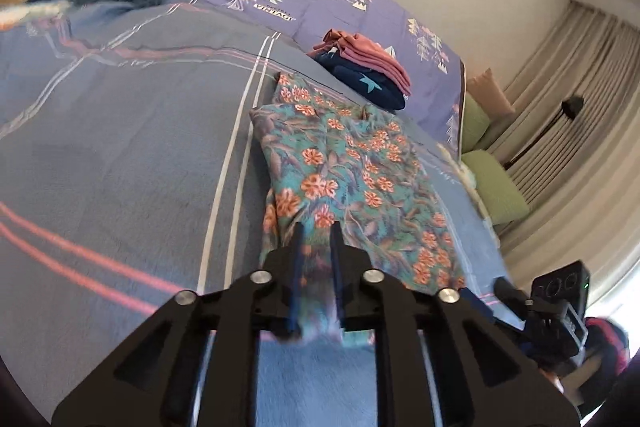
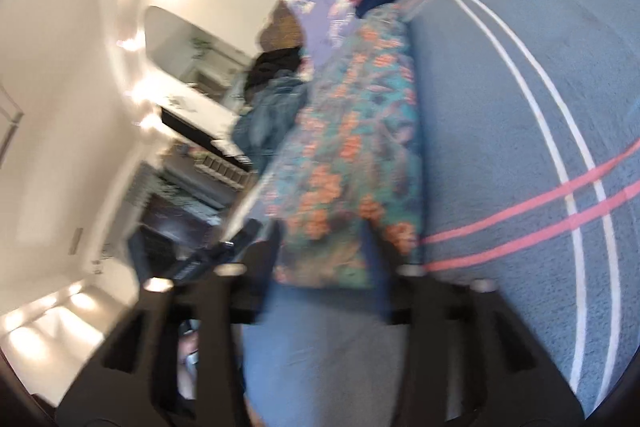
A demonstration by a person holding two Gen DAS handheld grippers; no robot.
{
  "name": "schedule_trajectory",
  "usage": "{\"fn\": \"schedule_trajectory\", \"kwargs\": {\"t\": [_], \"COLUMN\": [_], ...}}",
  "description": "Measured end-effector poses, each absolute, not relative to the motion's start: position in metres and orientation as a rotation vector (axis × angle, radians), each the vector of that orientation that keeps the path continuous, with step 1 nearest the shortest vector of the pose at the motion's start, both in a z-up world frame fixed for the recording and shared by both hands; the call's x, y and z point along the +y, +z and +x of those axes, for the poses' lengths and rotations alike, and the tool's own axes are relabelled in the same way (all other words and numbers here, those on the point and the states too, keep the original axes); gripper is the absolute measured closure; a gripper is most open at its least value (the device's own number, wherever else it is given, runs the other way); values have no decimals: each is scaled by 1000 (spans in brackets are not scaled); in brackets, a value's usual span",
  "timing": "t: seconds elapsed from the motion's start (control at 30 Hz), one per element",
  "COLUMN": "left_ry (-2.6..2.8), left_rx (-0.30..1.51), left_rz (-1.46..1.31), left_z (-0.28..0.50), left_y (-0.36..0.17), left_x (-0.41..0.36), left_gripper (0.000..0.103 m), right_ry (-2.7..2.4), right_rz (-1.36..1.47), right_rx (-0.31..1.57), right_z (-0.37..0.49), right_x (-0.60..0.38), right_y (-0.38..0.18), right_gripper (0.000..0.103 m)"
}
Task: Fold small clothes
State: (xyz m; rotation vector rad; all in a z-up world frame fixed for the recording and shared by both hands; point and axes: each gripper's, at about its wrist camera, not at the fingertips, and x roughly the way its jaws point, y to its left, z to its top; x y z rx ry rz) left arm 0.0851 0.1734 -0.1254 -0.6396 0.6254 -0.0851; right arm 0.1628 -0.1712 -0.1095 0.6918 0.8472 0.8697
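The left gripper [image 1: 318, 233] holds its jaws narrowly apart over the near hem of the floral garment [image 1: 352, 183], spread flat on the blue blanket [image 1: 120, 155]. Folded clothes [image 1: 364, 69] lie beyond.

- The left gripper [image 1: 316, 231] points forward and slightly downward, its two dark fingers [image 1: 297, 251] close together with a narrow gap.
- A fold of cloth sits between them.
- The right gripper [image 2: 328, 247] also tilts downward, its fingers [image 2: 274, 239] spread wide apart, pressing on nothing.
- That view is blurred.
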Motion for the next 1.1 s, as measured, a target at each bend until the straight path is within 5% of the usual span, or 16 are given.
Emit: {"fn": "schedule_trajectory", "kwargs": {"t": [0.17,0.6,0.93,1.1], "left_ry": [-124,-261,-341,-478], "left_rx": [629,927,1015,1049], "left_rz": [-846,-907,-900,-950], "left_z": [80,171,259,262], "left_y": [-127,-142,-140,-143], "left_x": [207,219,211,212], "left_gripper": [43,29,8,7], "right_ry": [858,870,947,966], "right_rz": [776,704,673,669], "right_rx": [889,1235,1326,1318], "right_z": [175,257,329,332], "right_x": [-205,-166,-110,-102], "right_y": [-103,-113,-119,-117], "right_gripper": [27,24,18,18]}}
